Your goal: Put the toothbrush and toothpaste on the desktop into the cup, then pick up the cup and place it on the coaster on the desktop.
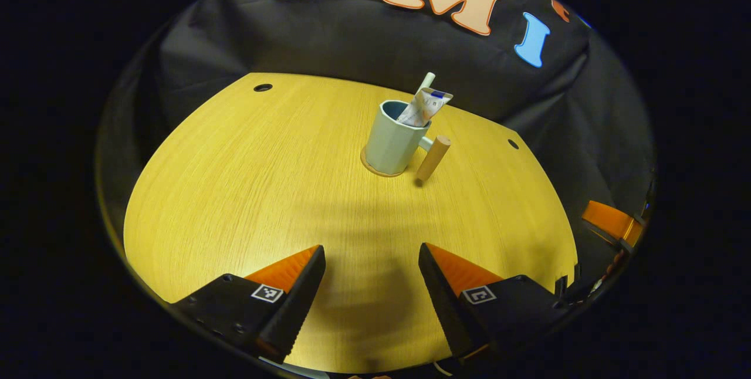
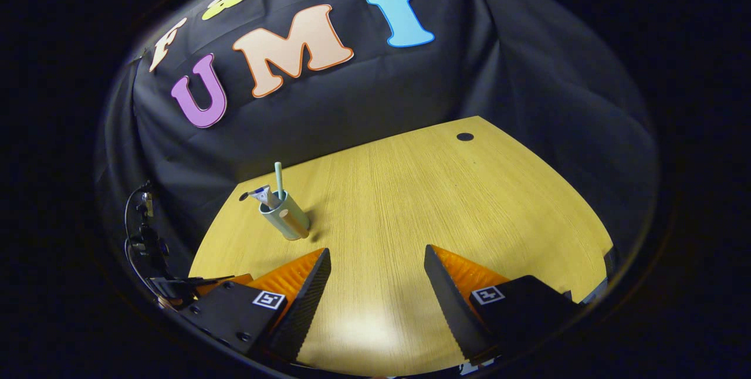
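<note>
Left tool (image 1: pixel 371 273) gapes; toothpaste (image 1: pixel 423 108) print unreadable.

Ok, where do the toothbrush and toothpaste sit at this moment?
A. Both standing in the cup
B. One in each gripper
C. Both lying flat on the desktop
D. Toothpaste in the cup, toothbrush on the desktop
A: the toothbrush and toothpaste both stick up out of the cup, which stands on the coaster; both grippers are open and back from it.
</note>
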